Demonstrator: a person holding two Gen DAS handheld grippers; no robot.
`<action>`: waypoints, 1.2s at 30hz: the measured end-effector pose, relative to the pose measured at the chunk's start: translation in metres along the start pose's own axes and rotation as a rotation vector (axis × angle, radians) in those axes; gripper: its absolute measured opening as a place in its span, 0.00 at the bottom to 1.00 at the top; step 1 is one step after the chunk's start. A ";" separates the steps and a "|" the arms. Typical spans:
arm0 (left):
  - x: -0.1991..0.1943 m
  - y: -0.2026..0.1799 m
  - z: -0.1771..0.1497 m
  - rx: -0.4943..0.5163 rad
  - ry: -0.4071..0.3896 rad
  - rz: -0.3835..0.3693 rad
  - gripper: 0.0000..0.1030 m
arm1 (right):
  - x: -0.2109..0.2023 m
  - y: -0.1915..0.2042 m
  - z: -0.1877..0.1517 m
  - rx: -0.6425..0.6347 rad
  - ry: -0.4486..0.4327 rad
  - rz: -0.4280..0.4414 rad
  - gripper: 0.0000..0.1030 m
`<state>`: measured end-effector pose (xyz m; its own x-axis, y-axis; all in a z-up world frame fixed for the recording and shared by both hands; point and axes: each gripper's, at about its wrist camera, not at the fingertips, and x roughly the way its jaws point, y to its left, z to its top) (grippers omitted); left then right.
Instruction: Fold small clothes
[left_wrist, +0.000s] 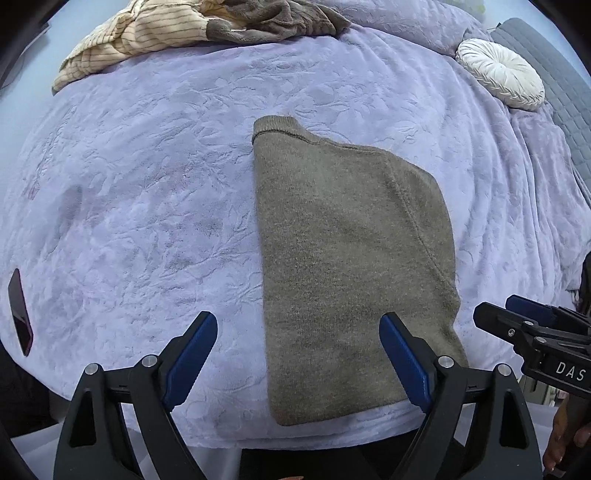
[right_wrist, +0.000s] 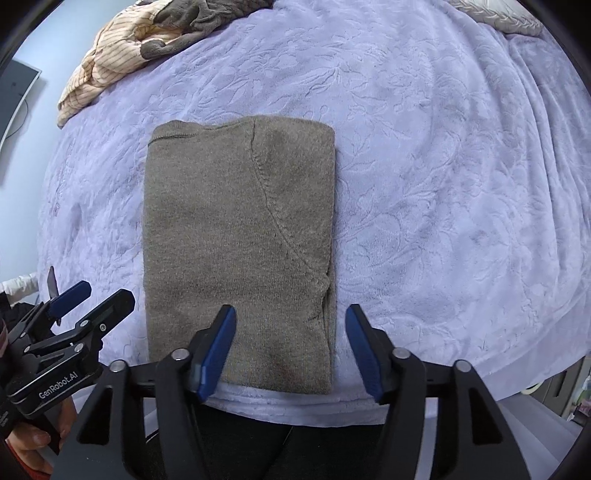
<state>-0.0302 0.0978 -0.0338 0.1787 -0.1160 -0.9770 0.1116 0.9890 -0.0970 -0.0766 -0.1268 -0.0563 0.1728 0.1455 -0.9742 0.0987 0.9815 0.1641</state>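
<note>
An olive-brown knitted sweater (left_wrist: 343, 258) (right_wrist: 236, 236) lies folded into a long rectangle on the lavender bedspread (left_wrist: 147, 184) (right_wrist: 443, 184), its collar at the far end. My left gripper (left_wrist: 298, 319) hovers over the sweater's near left part, jaws wide apart, nothing between the blue pads. My right gripper (right_wrist: 291, 310) hangs above the sweater's near right edge, also open and holding nothing. Each gripper shows at the side of the other's view: the right gripper (left_wrist: 498, 308) and the left gripper (right_wrist: 107, 291).
A heap of cream striped and grey plush clothes (left_wrist: 166, 33) (right_wrist: 122, 55) lies at the far left of the bed. A round white cushion (left_wrist: 502, 74) sits far right. A dark flat phone-like object (left_wrist: 20, 312) lies at the left. The bed's front edge (right_wrist: 295, 410) runs just below the sweater.
</note>
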 end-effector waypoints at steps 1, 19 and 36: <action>0.000 0.000 0.001 -0.003 0.003 -0.002 0.88 | -0.002 0.001 0.002 -0.003 -0.006 -0.003 0.70; -0.007 0.001 0.008 -0.009 -0.020 0.068 1.00 | -0.009 0.012 0.011 -0.044 -0.061 -0.124 0.82; -0.008 0.002 0.009 0.000 -0.030 0.126 1.00 | -0.008 0.016 0.013 -0.039 -0.047 -0.182 0.82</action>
<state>-0.0228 0.1002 -0.0249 0.2206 0.0066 -0.9753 0.0860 0.9960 0.0262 -0.0638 -0.1135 -0.0439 0.2011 -0.0395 -0.9788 0.0943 0.9953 -0.0208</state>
